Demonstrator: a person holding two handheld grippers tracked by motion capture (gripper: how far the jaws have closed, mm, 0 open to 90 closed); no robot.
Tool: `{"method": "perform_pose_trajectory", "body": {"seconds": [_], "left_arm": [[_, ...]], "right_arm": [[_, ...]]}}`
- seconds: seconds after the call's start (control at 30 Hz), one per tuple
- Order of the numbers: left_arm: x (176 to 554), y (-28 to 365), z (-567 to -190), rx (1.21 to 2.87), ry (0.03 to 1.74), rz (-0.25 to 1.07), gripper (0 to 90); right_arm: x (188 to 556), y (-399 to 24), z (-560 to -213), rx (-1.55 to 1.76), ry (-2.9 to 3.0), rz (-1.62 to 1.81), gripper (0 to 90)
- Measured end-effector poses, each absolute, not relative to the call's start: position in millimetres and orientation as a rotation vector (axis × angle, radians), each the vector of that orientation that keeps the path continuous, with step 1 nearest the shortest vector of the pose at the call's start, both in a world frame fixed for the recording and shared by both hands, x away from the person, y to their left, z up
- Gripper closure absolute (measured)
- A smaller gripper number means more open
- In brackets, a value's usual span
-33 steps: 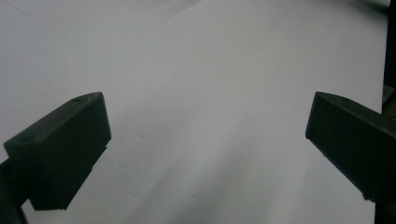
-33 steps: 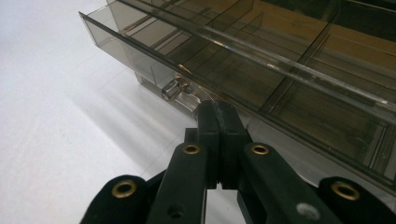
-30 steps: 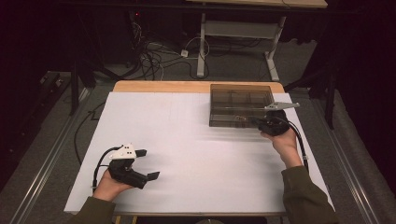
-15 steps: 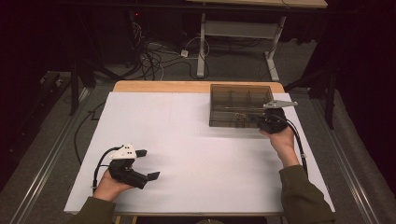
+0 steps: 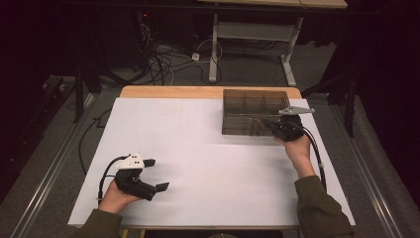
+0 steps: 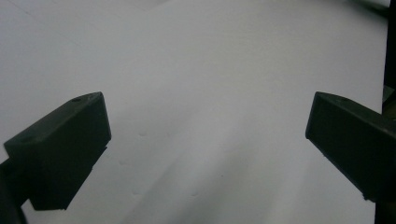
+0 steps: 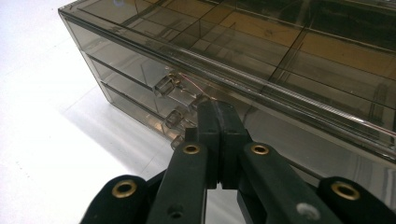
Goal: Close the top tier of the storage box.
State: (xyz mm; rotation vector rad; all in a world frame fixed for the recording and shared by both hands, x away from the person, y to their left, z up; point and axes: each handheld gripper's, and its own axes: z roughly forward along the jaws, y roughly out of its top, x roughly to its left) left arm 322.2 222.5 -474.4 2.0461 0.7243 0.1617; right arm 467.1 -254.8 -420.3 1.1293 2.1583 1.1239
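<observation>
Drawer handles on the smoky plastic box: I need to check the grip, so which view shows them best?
The right gripper view: the drawer handles sit close up, the right gripper shut at the top one. The high view shows the drawer box small, handles indistinct. The left gripper view faces the table.

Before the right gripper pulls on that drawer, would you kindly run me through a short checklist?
1. Right gripper jaws closed together: ok.
2. Jaws at a handle of the smoky plastic drawer cabinet: ok.
3. Handle truly pinched between the pads: cannot tell.
4. Drawers all pushed in: ok.
5. Left gripper open, resting apart on the white table: ok.
6. Cabinet braced against sliding: not ok, nothing holds it.
</observation>
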Motion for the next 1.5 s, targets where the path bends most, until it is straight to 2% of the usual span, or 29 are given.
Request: {"method": "perform_pose_trajectory", "body": {"seconds": [0.3, 0.47, 0.67, 0.8, 1.5], "left_arm": [[322, 223, -475, 2.045, 0.725, 0.161, 0.0], [321, 223, -474, 2.046, 0.721, 0.164, 0.0], [321, 223, -474, 2.044, 0.722, 0.162, 0.0], [321, 223, -474, 2.043, 0.722, 0.162, 0.0], [320, 223, -474, 2.042, 0.718, 0.159, 0.0]], "right_arm": [[454, -262, -417, 1.122, 2.205, 1.163, 89.7], [447, -264, -417, 1.121, 2.224, 1.170, 80.1], [434, -263, -419, 1.089, 2.266, 1.154, 59.1], [423, -263, -422, 1.061, 2.286, 1.165, 49.2], [375, -262, -438, 1.002, 2.347, 1.224, 29.0]]}}
